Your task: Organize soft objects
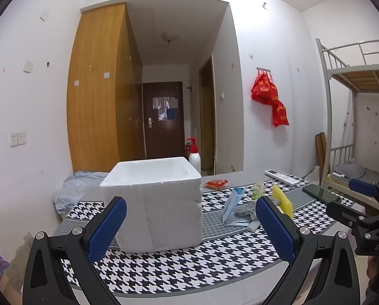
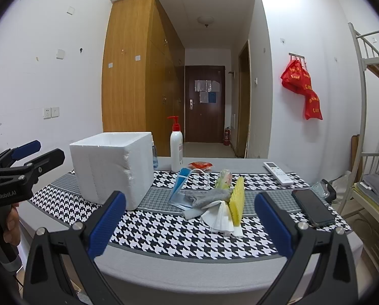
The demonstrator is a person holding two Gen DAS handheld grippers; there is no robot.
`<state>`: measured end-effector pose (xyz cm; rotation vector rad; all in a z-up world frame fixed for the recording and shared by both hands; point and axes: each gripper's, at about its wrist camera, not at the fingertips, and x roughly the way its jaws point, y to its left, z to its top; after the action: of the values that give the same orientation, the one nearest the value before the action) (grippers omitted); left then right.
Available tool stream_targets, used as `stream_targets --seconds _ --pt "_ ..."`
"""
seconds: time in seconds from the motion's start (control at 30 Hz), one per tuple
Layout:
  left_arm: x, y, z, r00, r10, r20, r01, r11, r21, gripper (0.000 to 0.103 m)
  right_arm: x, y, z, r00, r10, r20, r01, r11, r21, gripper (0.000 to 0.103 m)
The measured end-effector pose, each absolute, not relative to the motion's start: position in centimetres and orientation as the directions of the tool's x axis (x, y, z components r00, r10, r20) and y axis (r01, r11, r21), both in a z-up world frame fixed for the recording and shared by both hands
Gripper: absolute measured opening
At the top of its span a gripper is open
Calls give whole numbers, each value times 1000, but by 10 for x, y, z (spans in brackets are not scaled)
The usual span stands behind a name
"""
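Only the right wrist view shows the whole pile of soft things at about 12 o'clock ahead of the right tongs (image 2: 189, 222): a ribbed yellow sponge (image 2: 236, 200) standing on edge, fanned white tissues (image 2: 221, 219) touching its base, a limp grey sock (image 2: 207, 197) draped against a blue face mask (image 2: 180, 186), and a crinkled green packet (image 2: 223, 178) behind. It also shows the red-capped pump bottle (image 2: 176, 150) in full, which the left view half hides behind the foam box (image 1: 159, 203). The left view alone reveals a rumpled pale-blue cloth (image 1: 74, 190) at 10 o'clock beside the box. That box, grainy white polystyrene and open on top, sits at 12 o'clock before the left tongs (image 1: 190, 227). Both tongs are spread wide, grasping nothing, their blue pads finely dimpled. Everything rests on the surface (image 2: 164, 231) with its houndstooth cloth; a glossy dark phone (image 2: 312, 207) lies at 2 o'clock, a white remote (image 2: 278, 172) beyond.
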<state>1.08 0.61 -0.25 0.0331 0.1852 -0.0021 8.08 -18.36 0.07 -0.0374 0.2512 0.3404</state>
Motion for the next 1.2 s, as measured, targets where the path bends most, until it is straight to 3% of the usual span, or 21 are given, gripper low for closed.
stream_targets --seconds 1.2 --pt "78 -21 -16 946 -123 -301 138 990 30 102 140 -201 -10 895 277 -349 -283 958 33 102"
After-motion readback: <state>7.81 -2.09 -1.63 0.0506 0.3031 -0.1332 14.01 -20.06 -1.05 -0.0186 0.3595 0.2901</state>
